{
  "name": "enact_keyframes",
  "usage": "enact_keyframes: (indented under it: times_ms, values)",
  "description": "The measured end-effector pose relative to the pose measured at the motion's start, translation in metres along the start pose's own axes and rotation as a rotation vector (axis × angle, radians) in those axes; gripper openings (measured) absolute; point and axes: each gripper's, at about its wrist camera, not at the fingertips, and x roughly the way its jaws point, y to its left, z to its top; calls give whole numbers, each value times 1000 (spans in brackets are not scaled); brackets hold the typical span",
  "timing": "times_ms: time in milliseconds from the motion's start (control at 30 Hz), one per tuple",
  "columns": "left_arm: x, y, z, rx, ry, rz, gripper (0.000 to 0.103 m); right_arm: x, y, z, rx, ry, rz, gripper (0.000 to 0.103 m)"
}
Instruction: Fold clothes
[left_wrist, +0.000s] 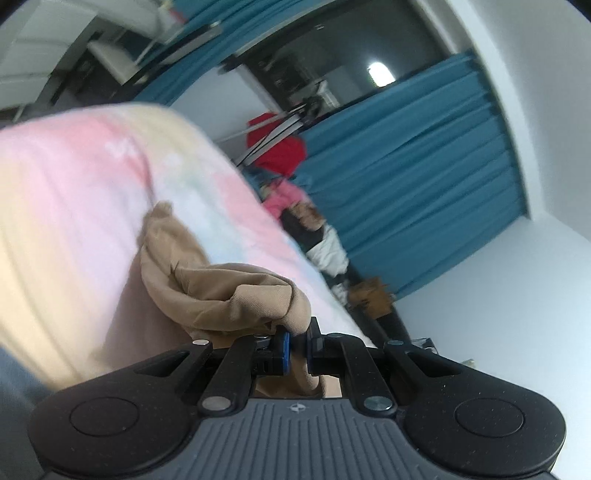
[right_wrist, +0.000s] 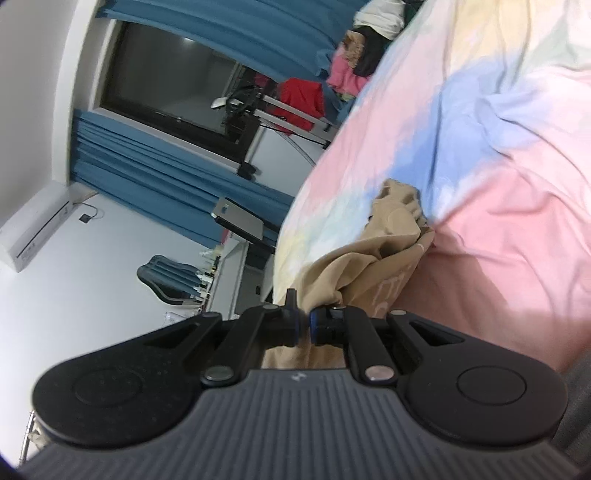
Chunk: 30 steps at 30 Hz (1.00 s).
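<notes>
A tan garment (left_wrist: 221, 291) lies bunched on a pastel pink, blue and yellow bed sheet (left_wrist: 74, 184). My left gripper (left_wrist: 298, 345) is shut on one edge of the tan garment, and the cloth hangs down between its fingers. In the right wrist view the same tan garment (right_wrist: 373, 254) trails across the sheet (right_wrist: 498, 166). My right gripper (right_wrist: 304, 326) is shut on another edge of it. Both views are tilted sideways.
A pile of other clothes (left_wrist: 291, 199), pink, red, white and brown, lies at the bed's far edge, also in the right wrist view (right_wrist: 351, 66). Blue curtains (left_wrist: 424, 166) and a dark window (right_wrist: 166, 92) stand behind. A desk with a chair (right_wrist: 166, 280) is beside the bed.
</notes>
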Motion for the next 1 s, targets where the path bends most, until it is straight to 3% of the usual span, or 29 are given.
enact_keyframes:
  times_ms: [267,500,767,1000]
  values:
    - [61,1,50,-23,2,100,11,66,11,33,-1,14,-66,9]
    - [169,28,105,36,38,227,14,164,-5,68,13,56,-184,9]
    - [252,93,102,161,67,332,15,242,-62,76,6,157,-257,9]
    - [270,90,95,310,76,365,15,255,-69,76,-61,190,-273,10]
